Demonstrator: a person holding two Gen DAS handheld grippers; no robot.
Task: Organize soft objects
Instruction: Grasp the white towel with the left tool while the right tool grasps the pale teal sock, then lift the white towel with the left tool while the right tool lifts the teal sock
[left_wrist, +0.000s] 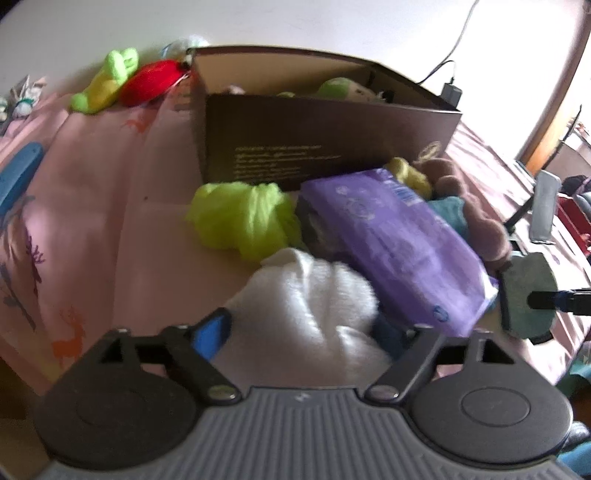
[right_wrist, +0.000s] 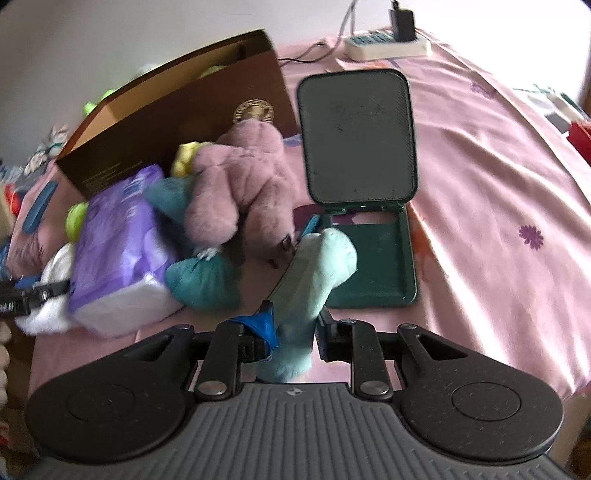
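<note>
Left gripper (left_wrist: 299, 332) jaws grip a fluffy white towel (left_wrist: 314, 314); right gripper (right_wrist: 295, 332) jaws pinch a pale mint sock (right_wrist: 314, 273) — limp, ribbed — near the purple pack (right_wrist: 118, 251).

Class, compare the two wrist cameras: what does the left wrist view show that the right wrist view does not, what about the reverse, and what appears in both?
Only the left wrist view: the red plush and the left gripper closed on the white cloth.
Only the right wrist view: the open green case, the power strip, and the right gripper closed on the mint sock.
Both: brown box, purple pack.
</note>
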